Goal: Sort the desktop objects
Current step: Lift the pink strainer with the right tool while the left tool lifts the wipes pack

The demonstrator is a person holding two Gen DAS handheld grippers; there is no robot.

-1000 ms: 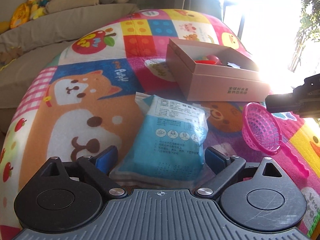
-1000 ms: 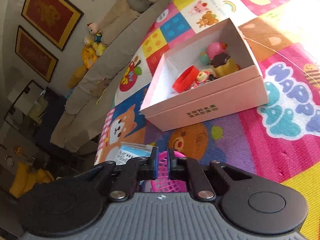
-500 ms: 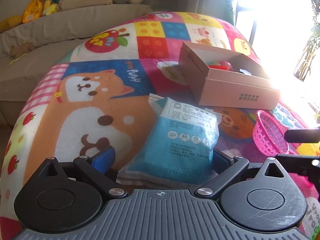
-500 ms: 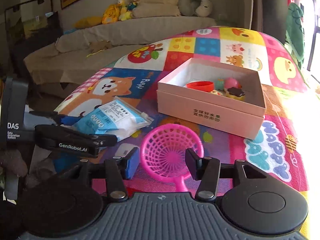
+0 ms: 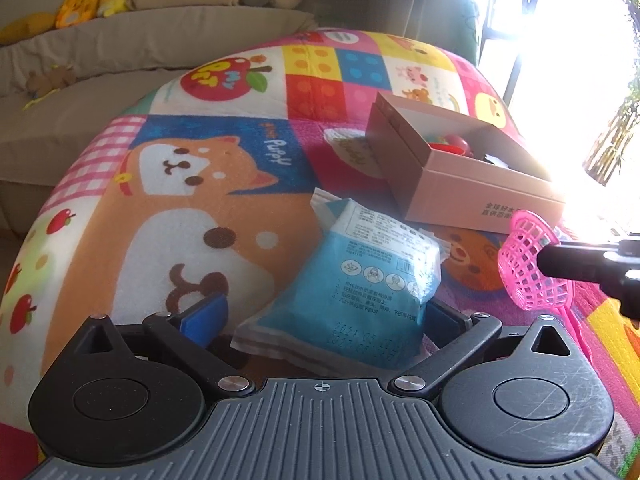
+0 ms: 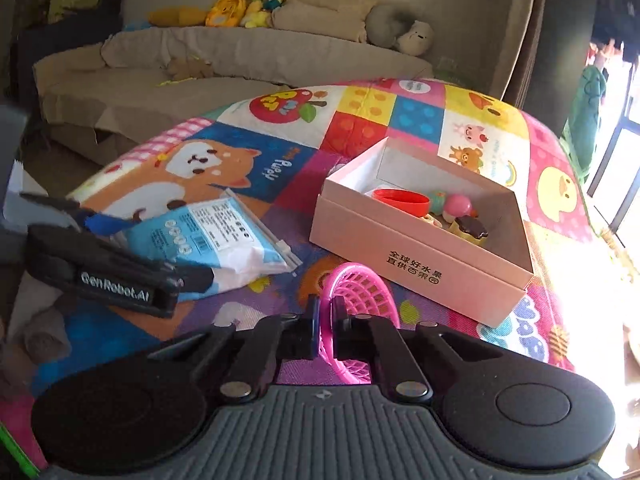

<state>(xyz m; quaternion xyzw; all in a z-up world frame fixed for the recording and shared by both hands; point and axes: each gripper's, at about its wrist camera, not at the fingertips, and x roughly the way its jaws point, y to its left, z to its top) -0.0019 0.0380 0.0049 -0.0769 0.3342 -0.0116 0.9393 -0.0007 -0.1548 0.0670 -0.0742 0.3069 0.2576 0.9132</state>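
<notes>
Our left gripper (image 5: 324, 320) has its jaws spread as wide as they go; they have just been opening, and the blue packet (image 5: 360, 280) lies between them on the mat (image 5: 200, 208), its near end in the gap. The right-hand pad looks to sit against the packet's edge, the left-hand blue pad (image 5: 208, 312) stands clear of it, so no grip there. Our right gripper (image 6: 326, 332) is clamped on the pink strainer (image 6: 360, 292): its jaws have just been closing, and the pads now pinch the mesh rim, with the bowl sticking out ahead of the fingertips. From the left wrist view the strainer (image 5: 532, 264) sits to the right of our left gripper, its handle trailing toward us. The pink box (image 6: 420, 248) stands open on the mat just beyond and to the right of the strainer, with a red ring (image 6: 400, 200) and small toys (image 6: 460, 210) inside. The packet (image 6: 212, 240) lies left of our right gripper, well left of the box. Sofa (image 6: 240, 64) with plush toys (image 6: 248, 4) far ahead.
</notes>
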